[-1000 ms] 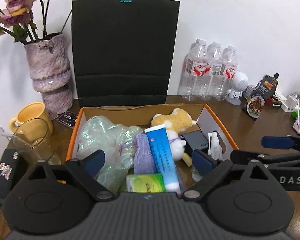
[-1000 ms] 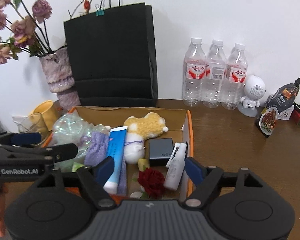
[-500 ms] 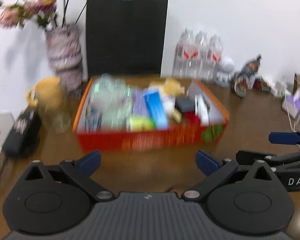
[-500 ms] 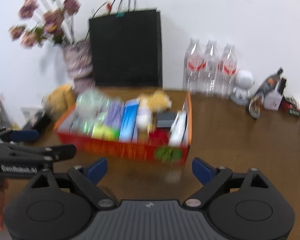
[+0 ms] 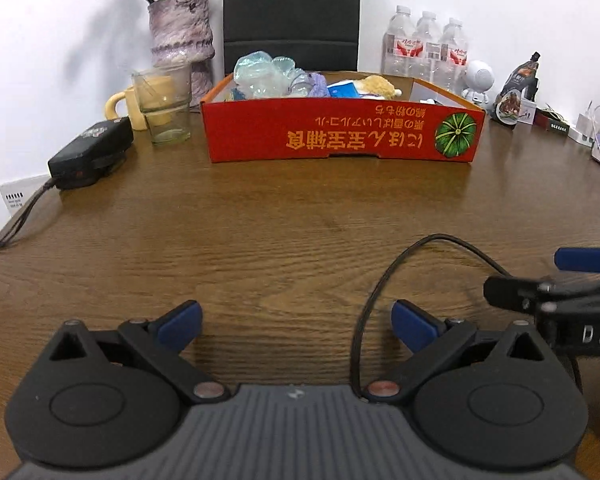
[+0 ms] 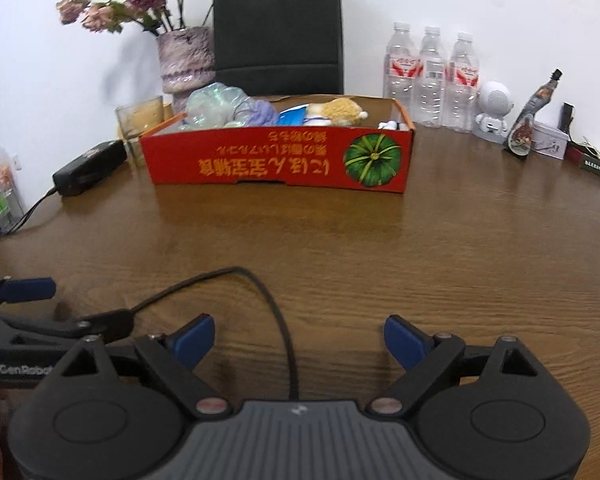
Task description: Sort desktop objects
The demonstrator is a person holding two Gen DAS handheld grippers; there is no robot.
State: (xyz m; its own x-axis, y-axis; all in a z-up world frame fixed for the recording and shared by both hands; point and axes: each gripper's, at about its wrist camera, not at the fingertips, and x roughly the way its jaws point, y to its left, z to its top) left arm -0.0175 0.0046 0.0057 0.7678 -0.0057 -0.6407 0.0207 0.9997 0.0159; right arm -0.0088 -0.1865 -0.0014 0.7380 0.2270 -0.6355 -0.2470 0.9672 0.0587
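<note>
A red cardboard box (image 5: pixel 340 136) (image 6: pixel 280 156) stands at the back of the wooden table (image 5: pixel 280 240). It holds a crumpled clear plastic bag (image 5: pixel 264 72), a purple cloth (image 6: pixel 260 114), a blue tube (image 5: pixel 342 90) and a tan plush toy (image 6: pixel 336 110). My left gripper (image 5: pixel 296 326) hangs low over the table's near part, open with only bare wood between its blue pads. My right gripper (image 6: pixel 298 340) is beside it, also open and empty. A thin black cable (image 6: pixel 260 292) loops over the wood between them.
Behind the box stand a purple vase (image 5: pixel 180 32), a black paper bag (image 6: pixel 278 36) and three water bottles (image 6: pixel 432 76). A glass (image 5: pixel 164 104), a yellow mug (image 5: pixel 120 106) and a black adapter (image 5: pixel 90 152) sit left; a white figure (image 6: pixel 492 112) and small items right.
Both grippers have pulled back from above the box and dropped low over the table's front. The box now lies far ahead. Both pairs of jaws stand slightly wider.
</note>
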